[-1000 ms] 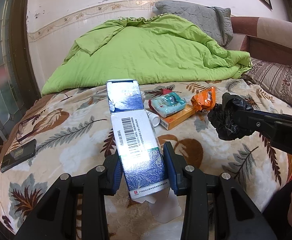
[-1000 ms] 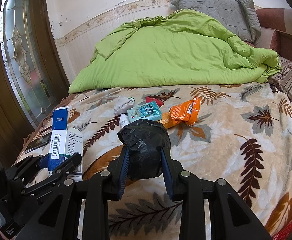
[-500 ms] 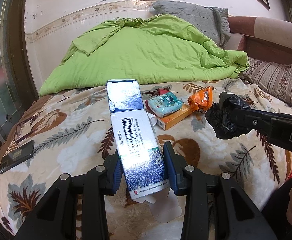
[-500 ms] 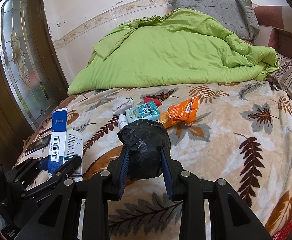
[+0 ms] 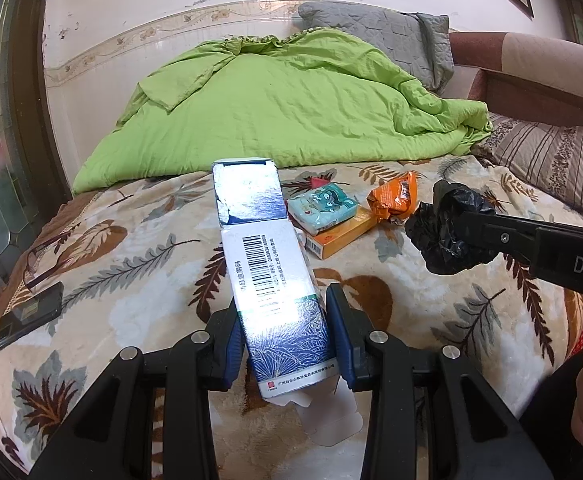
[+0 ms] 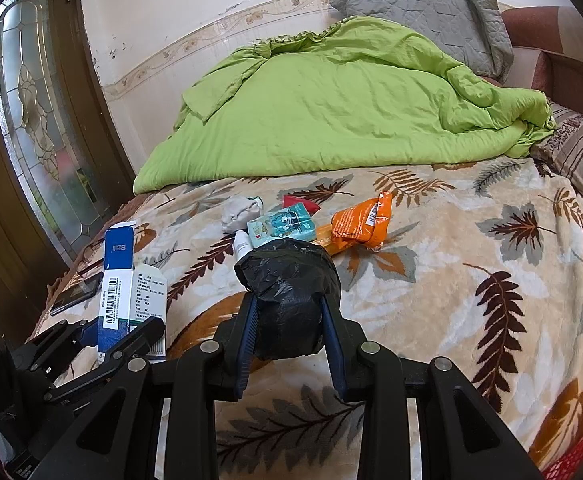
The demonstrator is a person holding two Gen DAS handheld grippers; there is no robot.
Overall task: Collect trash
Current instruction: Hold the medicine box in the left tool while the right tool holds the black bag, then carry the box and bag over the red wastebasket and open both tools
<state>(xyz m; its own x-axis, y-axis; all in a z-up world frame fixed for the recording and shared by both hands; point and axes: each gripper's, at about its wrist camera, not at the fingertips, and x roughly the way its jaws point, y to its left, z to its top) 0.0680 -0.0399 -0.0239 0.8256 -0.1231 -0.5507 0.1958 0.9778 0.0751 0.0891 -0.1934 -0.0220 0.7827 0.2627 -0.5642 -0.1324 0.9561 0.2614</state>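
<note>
Left gripper point(image 5: 283, 332): black frame, blue pads, silver screws.
Right gripper point(image 6: 291, 320): same build, white "DAS" lettering.

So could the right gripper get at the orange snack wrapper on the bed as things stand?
Probably not yet: the right gripper is shut on a black bag, so its fingers are full, though the path to the orange wrapper looks clear.

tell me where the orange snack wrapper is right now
The orange snack wrapper lies on the leaf-print blanket mid-bed, just right of the teal tissue pack, beyond the black bag held in the right gripper.
</note>
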